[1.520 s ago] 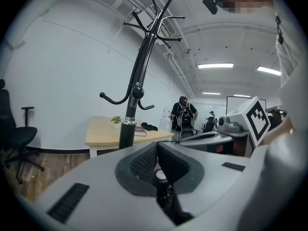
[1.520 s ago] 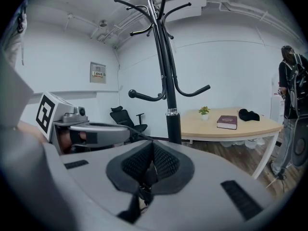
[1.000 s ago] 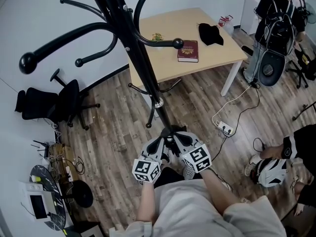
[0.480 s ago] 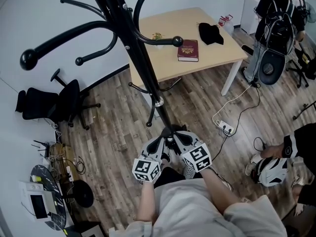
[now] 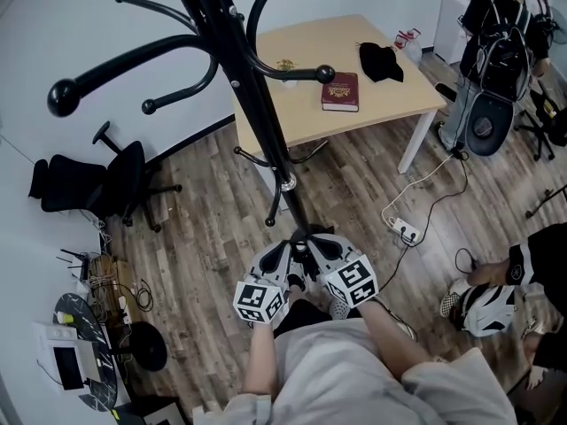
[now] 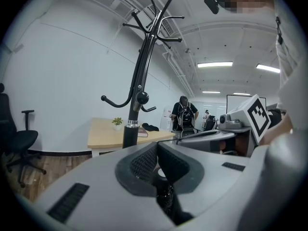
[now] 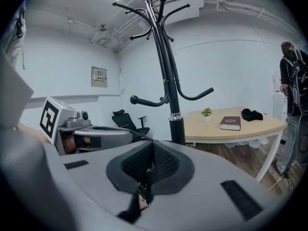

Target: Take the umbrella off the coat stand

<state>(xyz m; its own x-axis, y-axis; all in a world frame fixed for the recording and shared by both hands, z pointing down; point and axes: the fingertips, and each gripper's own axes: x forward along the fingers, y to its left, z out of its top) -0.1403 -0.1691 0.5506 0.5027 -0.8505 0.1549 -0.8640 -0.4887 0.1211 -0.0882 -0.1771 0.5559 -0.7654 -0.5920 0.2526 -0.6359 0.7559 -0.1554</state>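
The black coat stand [image 5: 261, 104] rises right in front of me, and its curved hooks are bare in every view [image 6: 139, 81] [image 7: 166, 81]. Low by its pole, my left gripper [image 5: 291, 257] and right gripper [image 5: 312, 248] sit close together, tips almost touching. Both have their pads pressed together. In the left gripper view [image 6: 156, 167] a black textured thing, apparently the folded umbrella [image 6: 166, 201], is pinched low between the pads. In the right gripper view [image 7: 150, 170] a black strap of the umbrella [image 7: 132, 207] hangs from the pads. Most of the umbrella is hidden under the grippers.
Behind the stand is a wooden table [image 5: 390, 96] with a red book [image 5: 339, 91], a black cloth [image 5: 379, 60] and a small plant [image 5: 283, 65]. A black office chair [image 5: 97, 184] stands left. A power strip [image 5: 406, 230] lies on the floor at right, near a seated person [image 5: 532, 264].
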